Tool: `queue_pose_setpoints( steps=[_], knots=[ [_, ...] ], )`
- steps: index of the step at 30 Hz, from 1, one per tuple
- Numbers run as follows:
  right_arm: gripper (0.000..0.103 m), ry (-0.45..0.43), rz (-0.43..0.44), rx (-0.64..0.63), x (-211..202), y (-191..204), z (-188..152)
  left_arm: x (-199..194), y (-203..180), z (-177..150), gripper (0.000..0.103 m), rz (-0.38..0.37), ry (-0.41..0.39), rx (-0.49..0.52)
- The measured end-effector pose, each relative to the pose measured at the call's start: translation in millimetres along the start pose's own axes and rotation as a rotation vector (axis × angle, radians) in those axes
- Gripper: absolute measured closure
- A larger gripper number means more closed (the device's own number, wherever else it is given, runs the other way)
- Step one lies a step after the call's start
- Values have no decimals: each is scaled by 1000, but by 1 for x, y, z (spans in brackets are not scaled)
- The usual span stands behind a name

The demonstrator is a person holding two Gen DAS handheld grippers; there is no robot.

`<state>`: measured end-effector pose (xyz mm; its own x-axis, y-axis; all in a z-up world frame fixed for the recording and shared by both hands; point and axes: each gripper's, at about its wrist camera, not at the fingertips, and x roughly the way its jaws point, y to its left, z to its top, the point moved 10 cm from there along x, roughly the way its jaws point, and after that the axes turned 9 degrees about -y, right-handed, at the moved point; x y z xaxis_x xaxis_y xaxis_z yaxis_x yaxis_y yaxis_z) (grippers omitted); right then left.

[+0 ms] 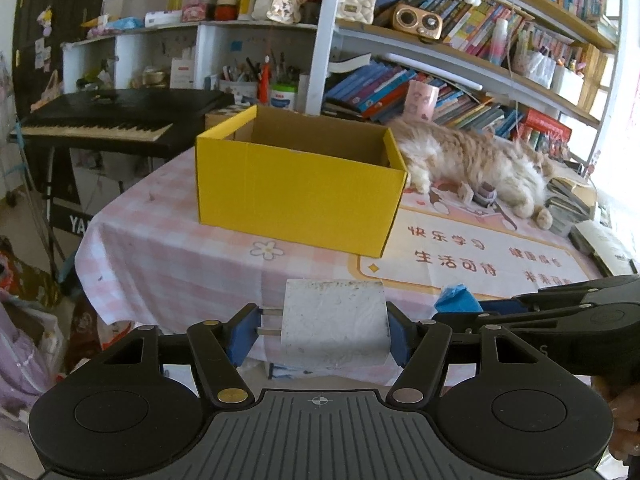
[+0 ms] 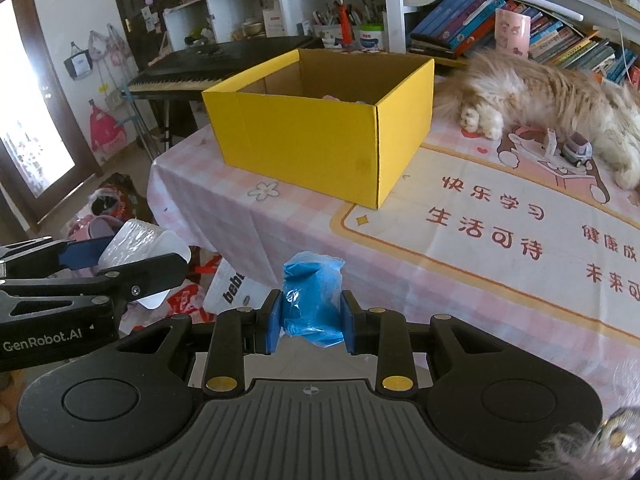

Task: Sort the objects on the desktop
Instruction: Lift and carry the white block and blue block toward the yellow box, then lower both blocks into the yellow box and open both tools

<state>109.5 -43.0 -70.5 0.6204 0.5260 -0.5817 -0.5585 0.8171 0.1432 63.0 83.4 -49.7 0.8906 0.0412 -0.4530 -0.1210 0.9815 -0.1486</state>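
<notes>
At the far left, beyond the table edge, a black keyboard [image 1: 112, 120] stands on its frame, and the floor below it is littered with bags. The left gripper [image 1: 322, 334] hangs at the near edge of the table with its blue pads closed on a white plug adapter [image 1: 334, 320]; the jaws stand about half open because the block is wide. One pad bears on the plug's two metal prongs and the other on the flat far face, so the hold on the prong side looks narrow, and a twist or jolt could let the block pivot out and fall off the near edge. Ahead of it, in the middle of the pink checked tablecloth [image 1: 168, 264], sits the open yellow box [image 1: 298, 196], apparently the sorting bin, with something pale barely showing inside in the right wrist view. To the right, the right gripper [image 2: 311, 320] is nearly fully closed, squeezing a crumpled blue plastic bundle [image 2: 312, 300]; being soft, it could slip or snag on the box's rim on release. Both grippers hang close together, so they could collide on the way to the box. Far right, a fluffy cat [image 1: 480, 160] lies just beside the box with a small toy car [image 2: 576, 150] at its belly; if it stirs, it could nudge the box or meet a gripper.
</notes>
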Motion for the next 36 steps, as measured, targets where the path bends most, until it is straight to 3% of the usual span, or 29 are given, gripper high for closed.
queue_pose_setpoints(
  steps=[7,12,25,31,36],
  knots=[
    [76,-20,20,-25,15,-8,18,19,4,12,38,34,-1,-9],
    [76,-46,41,-23,30,-14,44,33,7,38,38,62,-49,-14],
    [76,-209,90,-75,69,-43,153,91,15,114,38,112,-159,34],
    [76,-213,102,-147,104,-57,185,129,16,134,38,127,-151,61],
    [76,-169,116,-219,141,-66,197,162,14,135,38,118,-89,88]
  ],
)
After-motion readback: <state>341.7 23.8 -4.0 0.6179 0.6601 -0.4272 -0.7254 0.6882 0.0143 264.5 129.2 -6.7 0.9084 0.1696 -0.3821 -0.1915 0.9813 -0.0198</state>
